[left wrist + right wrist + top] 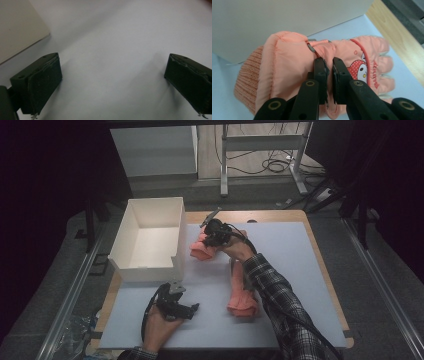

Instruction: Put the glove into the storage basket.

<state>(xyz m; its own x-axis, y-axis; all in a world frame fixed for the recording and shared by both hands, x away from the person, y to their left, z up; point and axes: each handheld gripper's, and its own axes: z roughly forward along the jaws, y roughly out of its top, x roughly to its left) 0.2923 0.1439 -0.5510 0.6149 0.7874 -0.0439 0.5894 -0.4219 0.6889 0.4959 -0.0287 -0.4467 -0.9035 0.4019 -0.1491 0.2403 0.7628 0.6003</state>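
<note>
— Looking from the biggest thing down: the table (pixel 300 270) has its pale mat, and the white box (pixel 150 237) sits at the far left corner with nothing in it that I can see. How far along do you judge me?

— Early, I'd say. Two pink gloves, neither in the box. One glove (pixel 317 67) lies just beside the box's right wall, under your right claw (pixel 328 72). The second glove (pixel 242 295) is nearer you, by your right sleeve, untouched. If the box is where they go, both are left to do.

— Agreed. My right claw's jaws are nearly together and pinch a fold of the first glove's back, just below its little metal clip (pixel 311 46). That grip looks thin to me, only fabric.

— And the left one?

— My left claw (pixel 175 302) is down near the box's front corner, jaws spread wide over bare mat, holding nothing and touching nothing between them.
</note>
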